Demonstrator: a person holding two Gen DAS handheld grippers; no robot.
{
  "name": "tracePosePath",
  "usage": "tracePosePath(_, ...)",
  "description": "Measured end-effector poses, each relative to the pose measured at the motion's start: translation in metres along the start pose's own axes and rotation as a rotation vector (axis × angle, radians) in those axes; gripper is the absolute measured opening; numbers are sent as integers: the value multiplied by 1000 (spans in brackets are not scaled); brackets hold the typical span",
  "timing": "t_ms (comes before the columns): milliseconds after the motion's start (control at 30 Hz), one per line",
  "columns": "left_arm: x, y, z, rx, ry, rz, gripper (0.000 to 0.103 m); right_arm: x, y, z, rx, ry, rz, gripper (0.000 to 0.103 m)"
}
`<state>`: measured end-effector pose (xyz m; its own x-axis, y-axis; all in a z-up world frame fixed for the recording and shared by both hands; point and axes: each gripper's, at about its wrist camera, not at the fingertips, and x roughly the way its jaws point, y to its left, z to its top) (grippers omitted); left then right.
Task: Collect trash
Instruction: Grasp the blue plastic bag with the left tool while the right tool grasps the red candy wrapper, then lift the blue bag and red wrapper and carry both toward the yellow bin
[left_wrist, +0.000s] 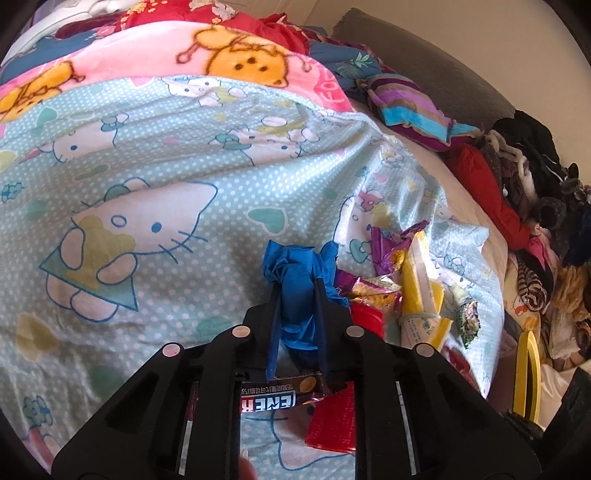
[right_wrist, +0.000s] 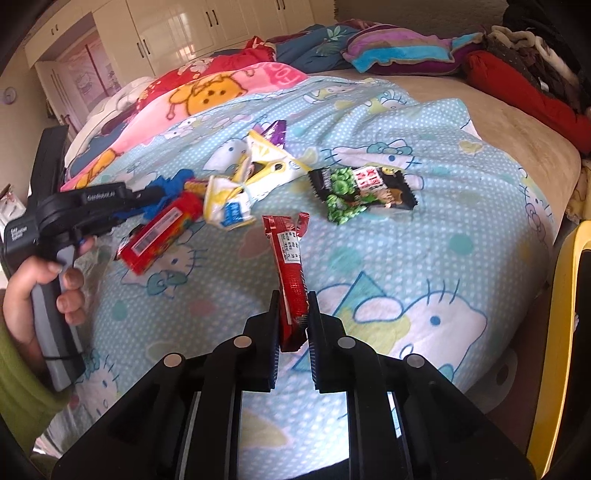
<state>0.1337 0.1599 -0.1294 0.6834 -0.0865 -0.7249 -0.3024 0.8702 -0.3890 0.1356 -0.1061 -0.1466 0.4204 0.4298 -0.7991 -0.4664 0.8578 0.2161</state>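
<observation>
**Both grippers loaded, most of the litter still on the bed**

The bed (right_wrist: 424, 236) with its cat-print sheet fills both views; a yellow bin rim (right_wrist: 554, 332) shows at 3 o'clock in the right wrist view. No earlier spot matters here: what counts is that soft, rumpled cloth lies under everything, so a low pass by either gripper could snag the sheet and drag the pile.

The loose pile sits at about 10 o'clock in the right view: a white-yellow wrapper (right_wrist: 255, 173), a red pack (right_wrist: 162, 236), and, apart at 1 o'clock, a green-black packet (right_wrist: 364, 194). Sweeping the held pieces across them could scatter these.

The right gripper (right_wrist: 292, 295) is clamped on the lower end of a long red wrapper (right_wrist: 290, 266). Most of it sticks out past the tips, and slick foil gripped so near one end may pivot or slide out on the way to the bin.

The left gripper (left_wrist: 297, 284) is pinched on a crumpled blue glove (left_wrist: 295, 266). The limp glove bulges past the fingers and could catch neighbouring wrappers when lifted.
</observation>
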Motion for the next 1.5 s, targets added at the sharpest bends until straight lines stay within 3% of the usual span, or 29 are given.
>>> tracePosePath(567,-36,-18,18,34,-89,-29,8,-22,12,3,-18,-41,30,13)
tracePosePath(1500,-57,-90,8,164,-107,-127,8,-72,-13,8,54,-154,5,13)
